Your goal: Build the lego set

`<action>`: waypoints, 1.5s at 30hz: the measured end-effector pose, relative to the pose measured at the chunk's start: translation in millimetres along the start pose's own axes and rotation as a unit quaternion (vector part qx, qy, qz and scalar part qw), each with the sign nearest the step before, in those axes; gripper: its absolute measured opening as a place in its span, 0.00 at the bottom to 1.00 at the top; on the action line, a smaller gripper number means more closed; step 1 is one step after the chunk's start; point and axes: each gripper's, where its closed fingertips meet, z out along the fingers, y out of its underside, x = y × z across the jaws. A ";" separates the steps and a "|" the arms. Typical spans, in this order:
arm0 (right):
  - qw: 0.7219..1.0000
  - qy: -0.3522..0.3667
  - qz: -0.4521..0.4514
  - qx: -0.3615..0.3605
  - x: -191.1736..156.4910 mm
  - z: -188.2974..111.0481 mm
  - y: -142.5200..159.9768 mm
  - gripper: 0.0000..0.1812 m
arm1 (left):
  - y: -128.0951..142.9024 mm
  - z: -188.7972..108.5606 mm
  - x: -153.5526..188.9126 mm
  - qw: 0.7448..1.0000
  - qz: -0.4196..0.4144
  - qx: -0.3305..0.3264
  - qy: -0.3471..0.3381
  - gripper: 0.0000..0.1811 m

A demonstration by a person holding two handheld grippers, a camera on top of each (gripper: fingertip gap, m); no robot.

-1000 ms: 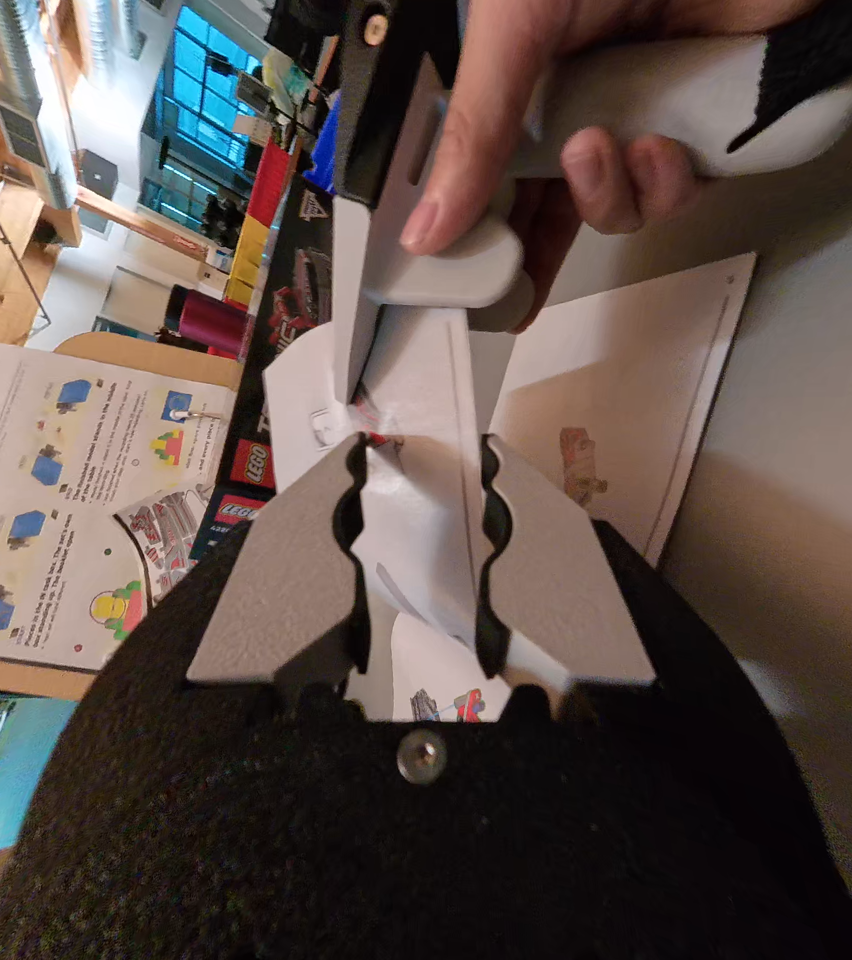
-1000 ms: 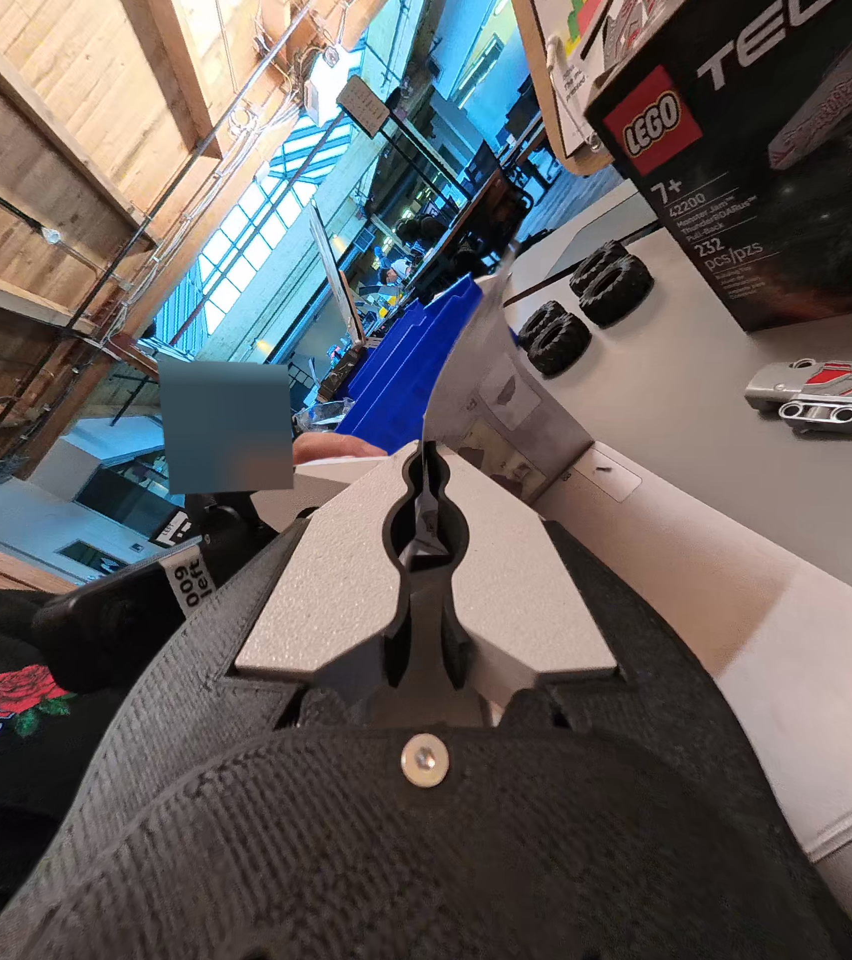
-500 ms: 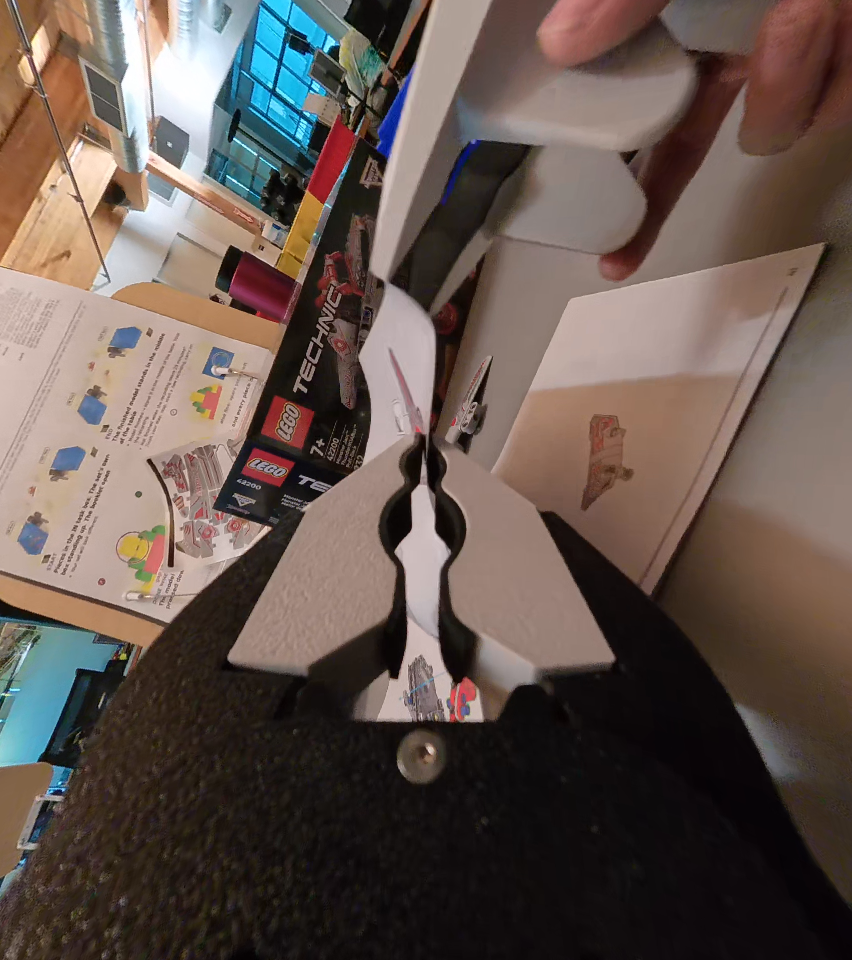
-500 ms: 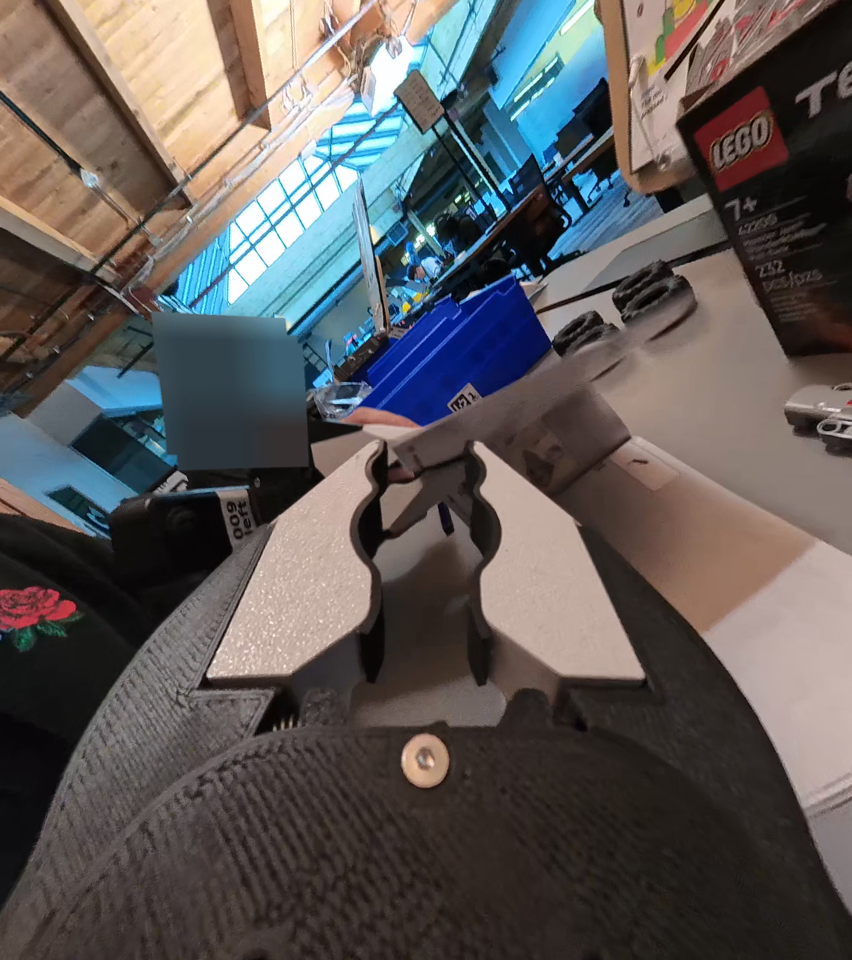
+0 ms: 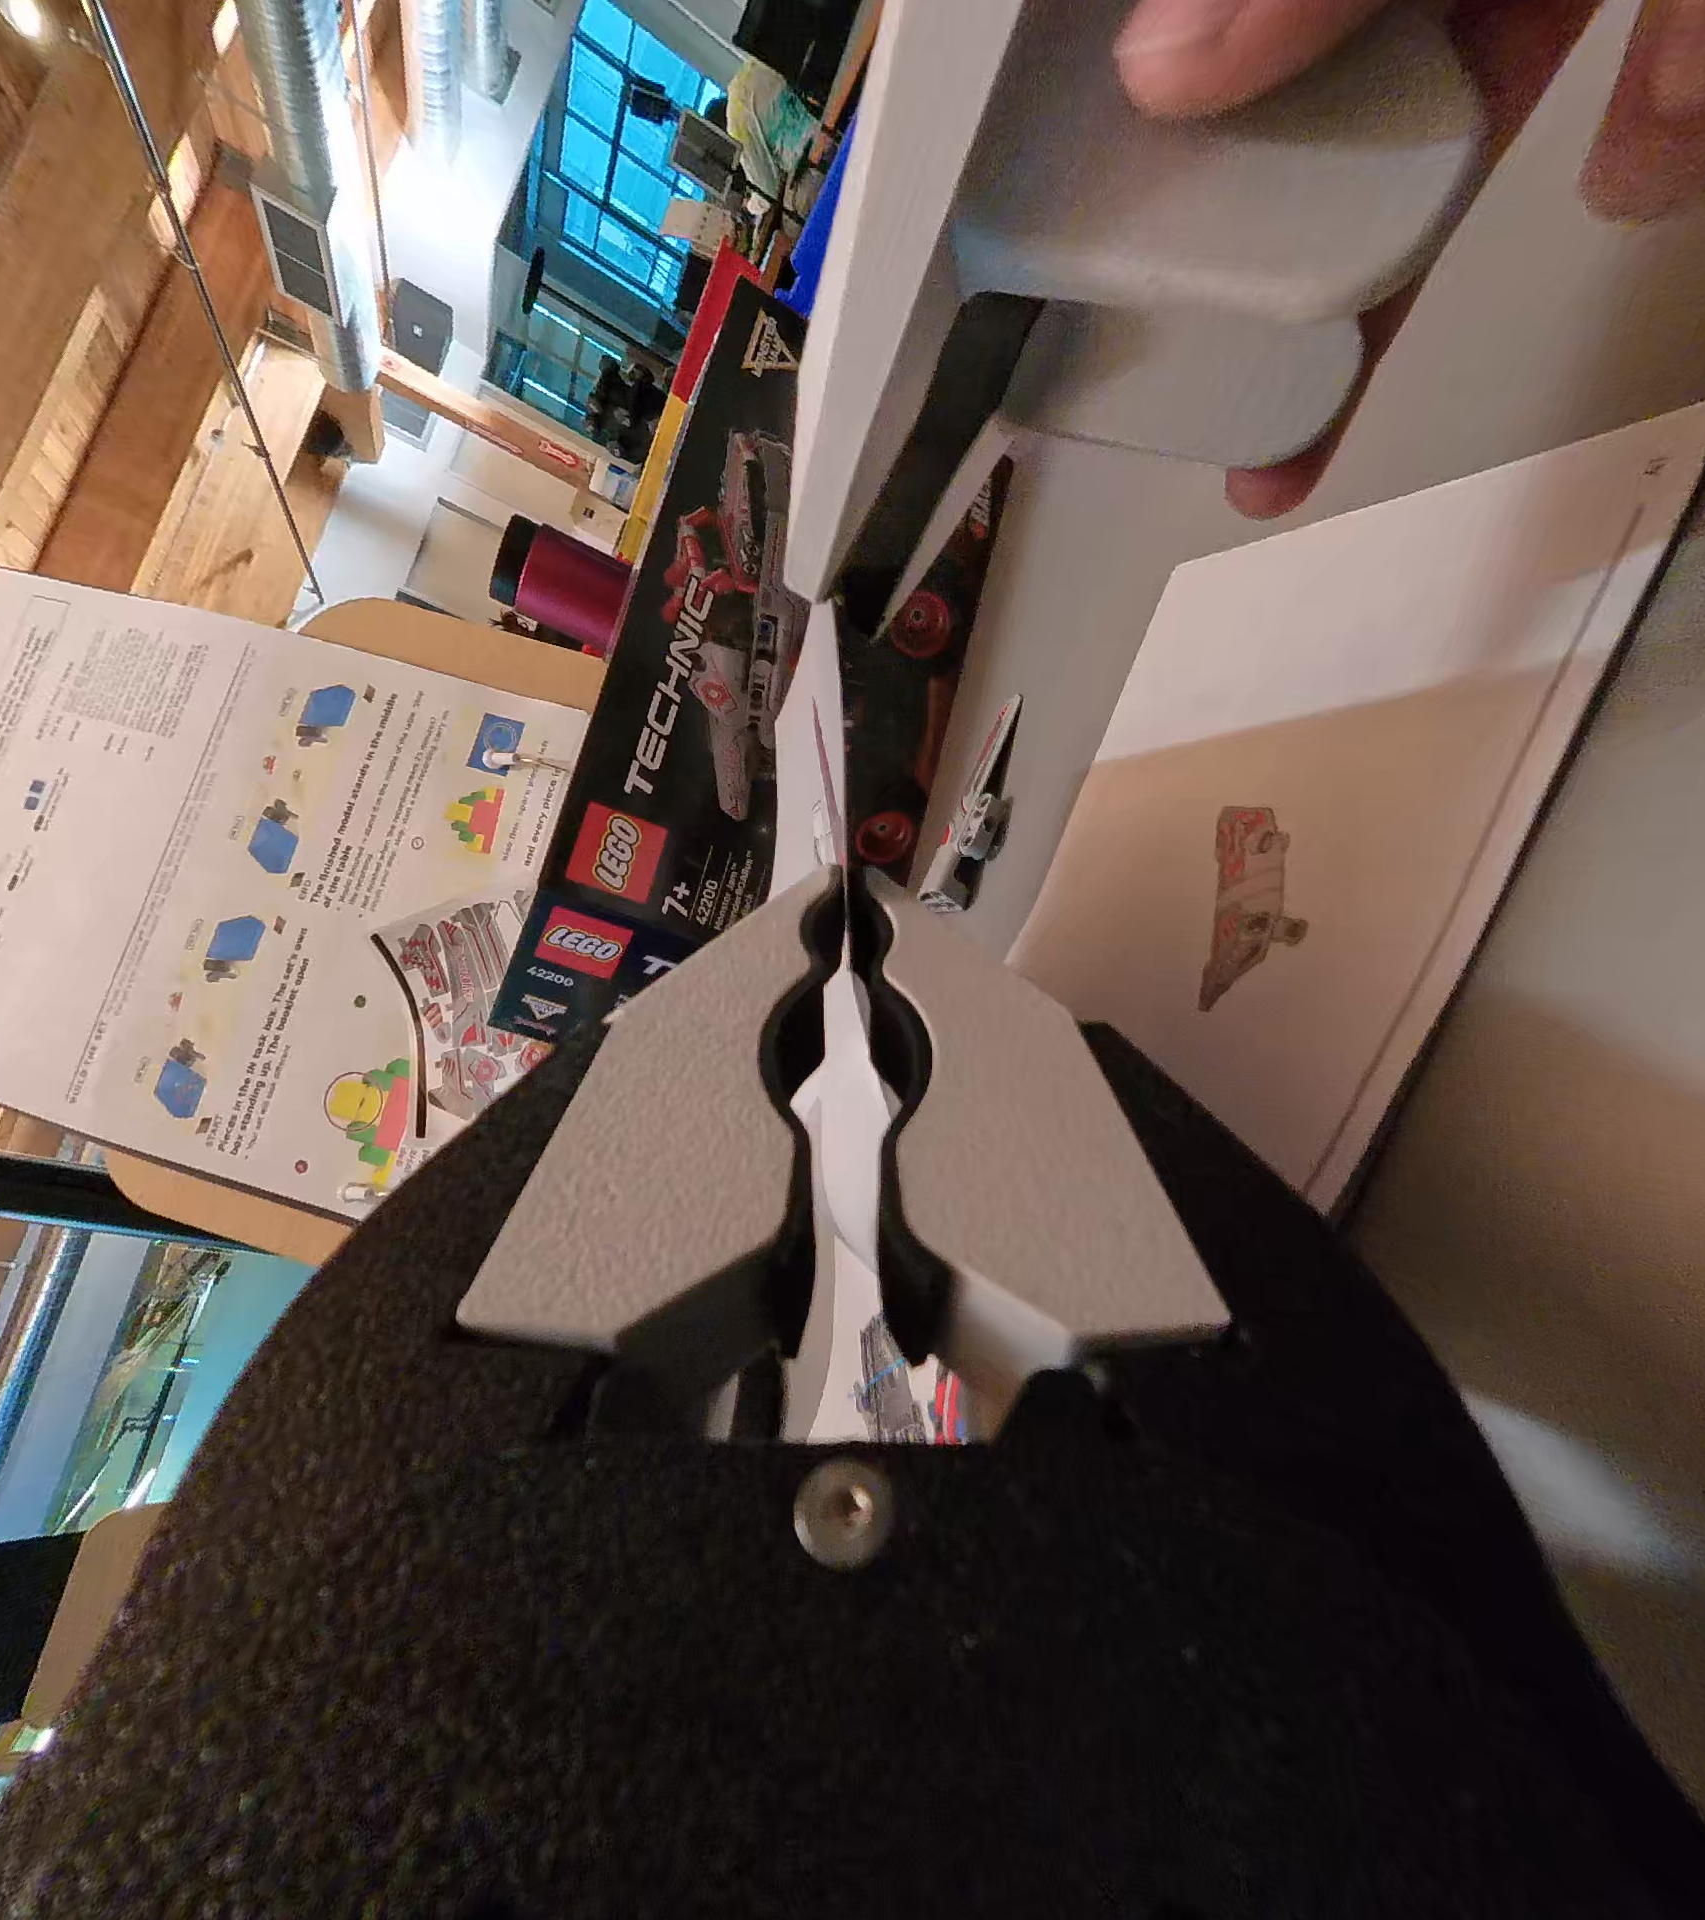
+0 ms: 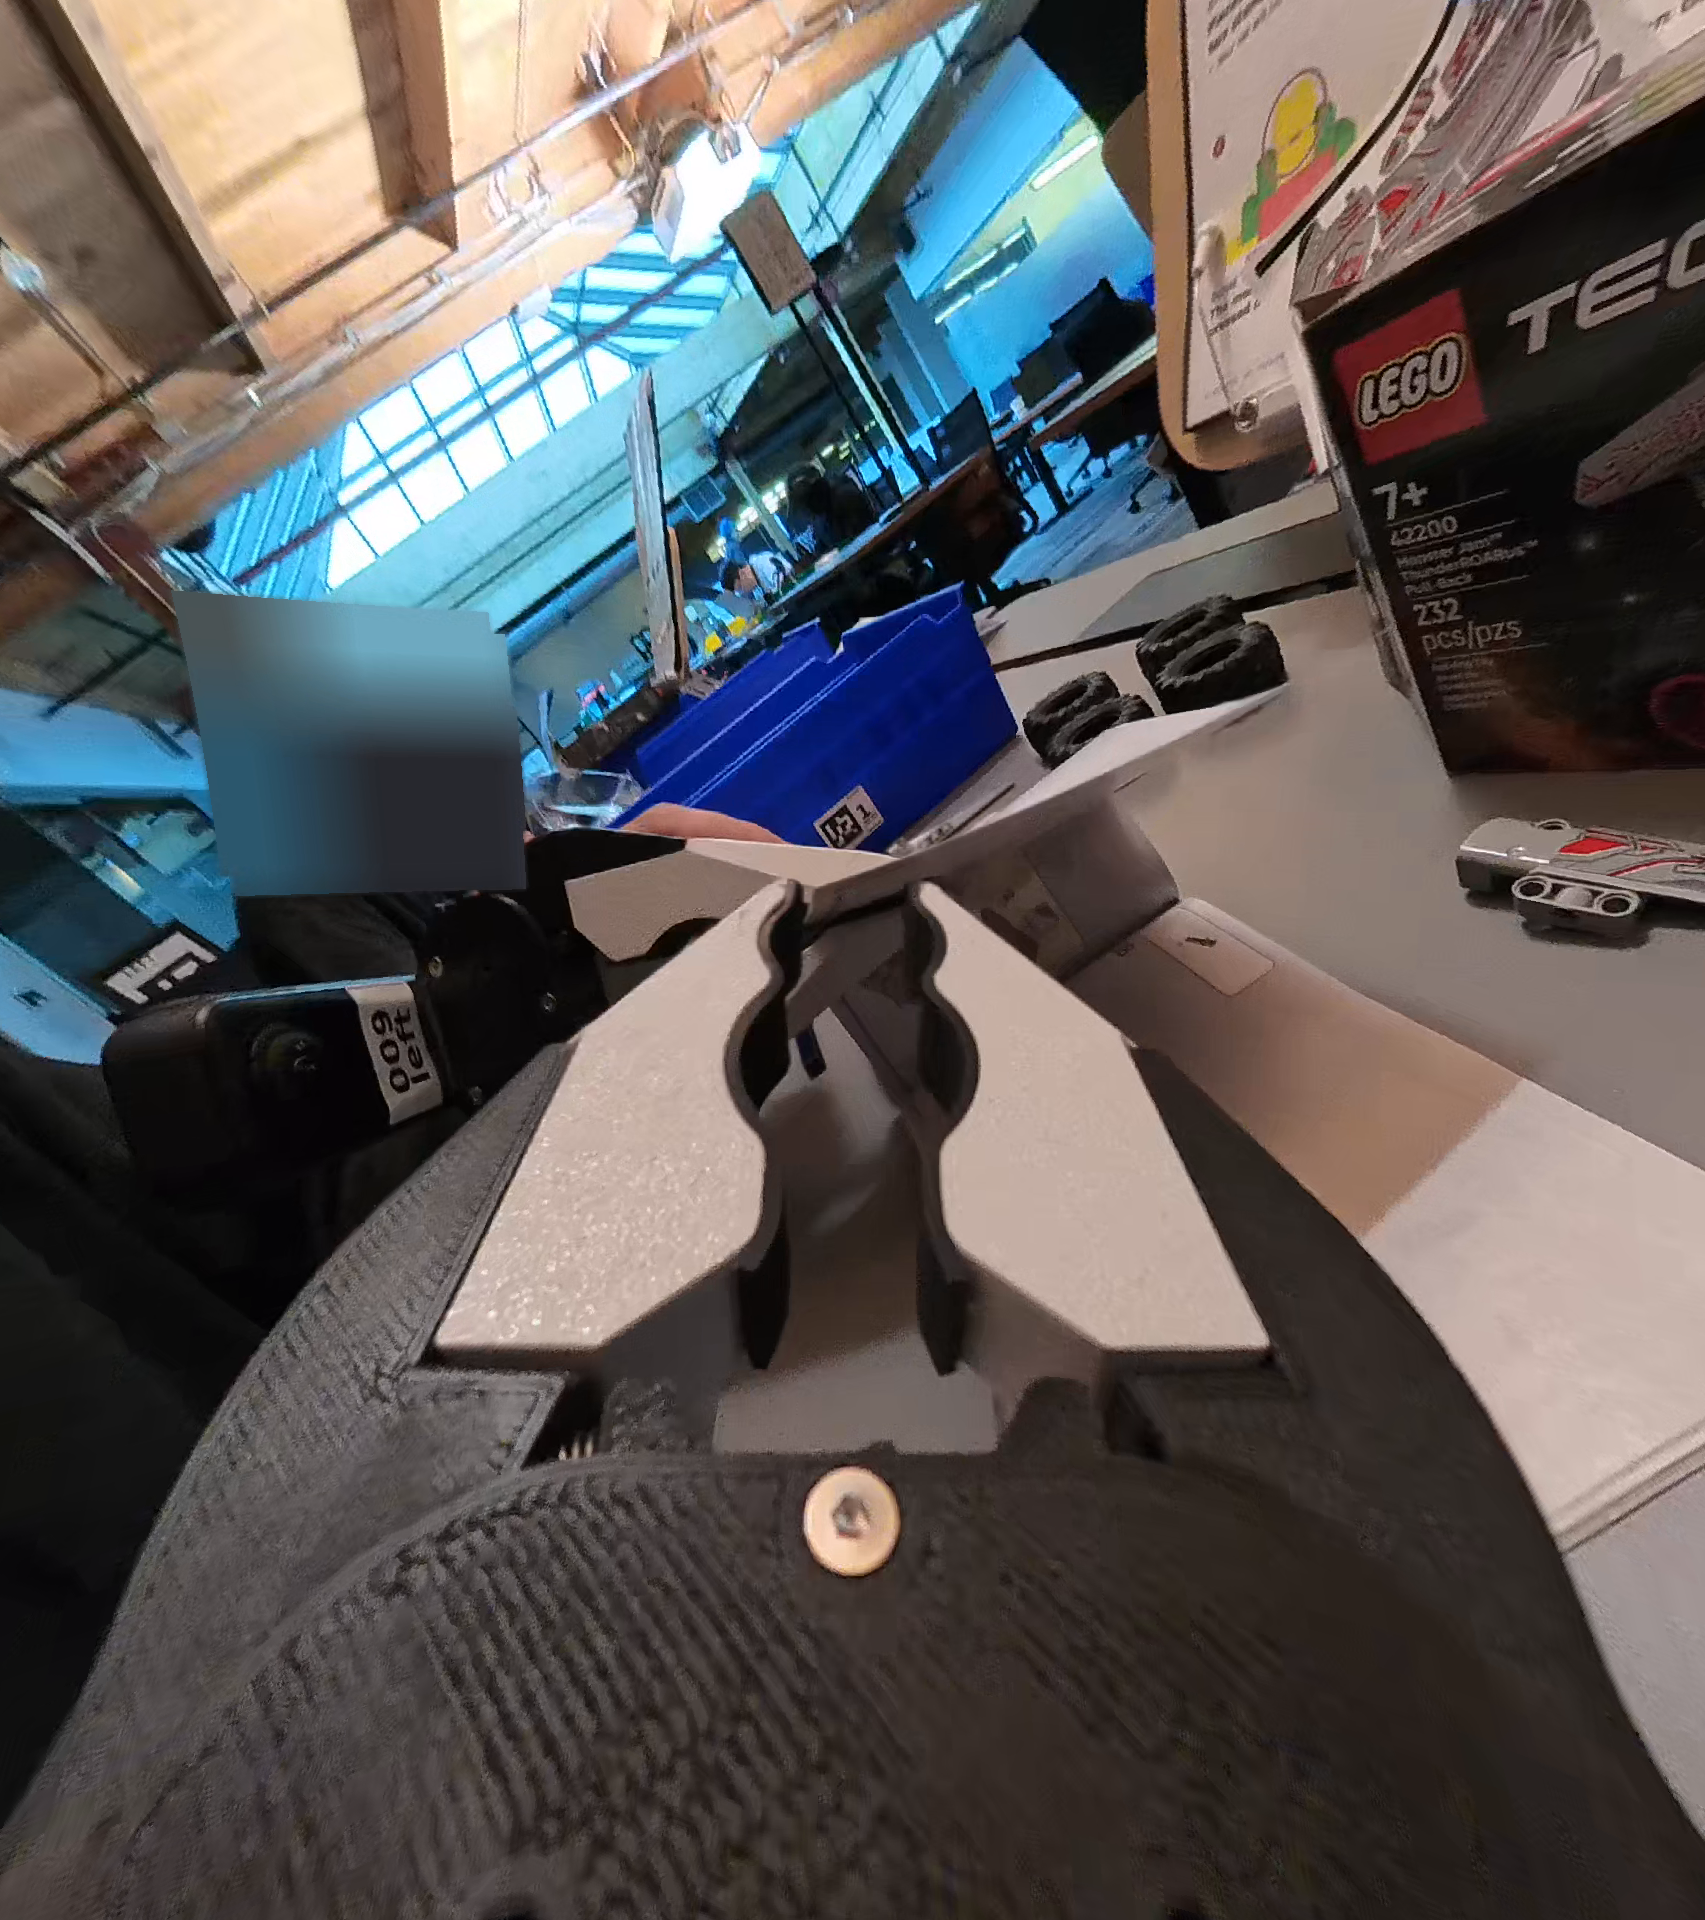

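A: Start at your left. What has your left gripper (image 5: 843,904) got?

B: Its tips are pinched together on a white paper sheet (image 5: 840,1101), seen edge-on and running forward. Left of it stands a printed instruction sheet (image 5: 152,831) on a board, then the black set box (image 5: 692,727).

A: And what does only your right camera give you?

B: The black tyres (image 6: 1154,670) and a blue bin (image 6: 827,727) on the grey table (image 6: 1450,1018), both outside the left view. Your right gripper (image 6: 853,899) has its fingers apart, the paper's corner lying across the gap at the tips (touching or just over them, I cannot tell).

A: Further right?

B: A grey and red panel piece (image 6: 1637,883) lies on the table before the box. The left view alone shows the open booklet (image 5: 1347,831) with its small drawing.

A: Anything cut off?

B: Your right hand (image 5: 1450,104), blurred at the top edge.
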 end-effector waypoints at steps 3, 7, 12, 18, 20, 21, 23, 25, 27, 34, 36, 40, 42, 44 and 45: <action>1.000 -0.012 0.001 0.006 -1.7 0.2 1.6 0.04 | 1.0 0.0 -0.6 1.000 -0.002 -0.001 -0.002 0.00; 1.000 -0.026 0.006 0.004 -5.0 1.3 4.1 0.06 | 0.8 -1.2 -1.6 1.000 -0.016 0.007 -0.001 0.00; 0.998 -0.015 0.052 0.029 1.2 -5.6 -4.2 0.07 | 2.4 -2.8 -4.0 1.000 -0.017 0.009 -0.007 0.00; 0.986 -0.046 0.149 0.062 -1.0 -8.1 -11.4 0.10 | 1.0 -3.6 -5.6 1.000 0.008 0.008 -0.023 0.00; 0.983 -0.043 0.165 0.065 2.4 -8.0 -10.5 0.10 | 0.1 -4.2 -5.5 1.000 0.013 0.010 -0.025 0.00; 0.983 -0.040 0.164 0.064 3.7 -7.7 -9.8 0.11 | -0.2 -4.3 -5.2 1.000 0.013 0.010 -0.025 0.00; 0.983 -0.033 0.168 0.064 6.6 -6.6 -8.6 0.11 | -0.8 -4.3 -4.9 1.000 0.013 0.011 -0.025 0.00; 0.983 -0.029 0.170 0.056 7.6 -4.6 -6.1 0.11 | -1.0 -4.2 -4.6 1.000 0.013 0.010 -0.024 0.00; 0.985 -0.025 0.166 0.051 8.7 -3.5 -4.4 0.11 | -0.8 -4.4 -4.8 1.000 0.011 0.009 -0.024 0.00; 0.984 -0.031 0.169 0.053 8.6 -4.6 -3.8 0.11 | -1.4 -5.3 -5.7 1.000 -0.003 0.012 -0.023 0.00; 0.984 -0.029 0.169 0.052 9.9 -4.6 -2.8 0.11 | -1.7 -5.6 -5.9 1.000 -0.004 0.012 -0.023 0.00; 0.985 -0.030 0.165 0.047 8.7 -3.0 -1.4 0.09 | -3.6 -6.2 -5.3 1.000 -0.003 0.014 -0.023 0.00; 0.987 -0.022 0.154 0.038 9.2 -1.8 0.8 0.09 | -3.6 -6.1 -4.1 1.000 0.003 0.014 -0.022 0.00; 0.988 -0.013 0.151 0.029 10.5 -0.3 2.6 0.11 | -3.1 -5.5 -2.5 1.000 0.012 0.012 -0.020 0.00; 0.988 -0.015 0.154 0.026 9.6 0.2 2.8 0.12 | -2.9 -5.3 -1.7 1.000 0.018 0.011 -0.020 0.00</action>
